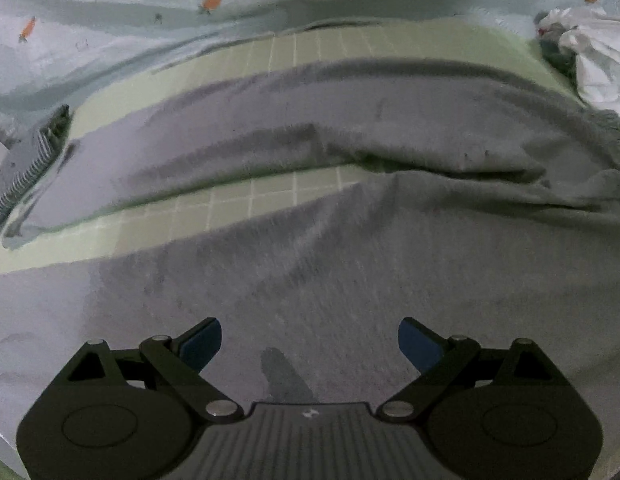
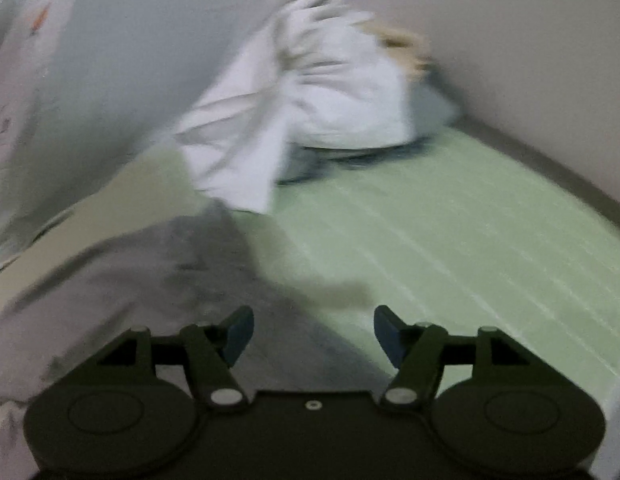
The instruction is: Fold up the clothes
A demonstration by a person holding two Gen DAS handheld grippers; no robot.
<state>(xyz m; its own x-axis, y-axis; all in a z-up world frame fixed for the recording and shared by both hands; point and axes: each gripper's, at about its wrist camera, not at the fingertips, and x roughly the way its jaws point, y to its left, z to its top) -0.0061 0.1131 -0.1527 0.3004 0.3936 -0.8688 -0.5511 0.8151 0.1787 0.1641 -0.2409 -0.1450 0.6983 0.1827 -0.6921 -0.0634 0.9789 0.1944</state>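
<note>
While the grey garment (image 1: 350,240) lies spread over the green checked sheet (image 1: 270,56), its cloth runs under and ahead of the left gripper (image 1: 309,342), whose fingers stand apart and empty. The right gripper (image 2: 313,334), likewise spread, hangs over the garment's edge (image 2: 182,272), with a white clothes pile (image 2: 310,104) at the sheet's far corner.

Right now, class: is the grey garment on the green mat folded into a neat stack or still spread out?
Spread out, not stacked. The grey garment lies wide across the green mat, with two long sections apart and mat showing between them.
</note>
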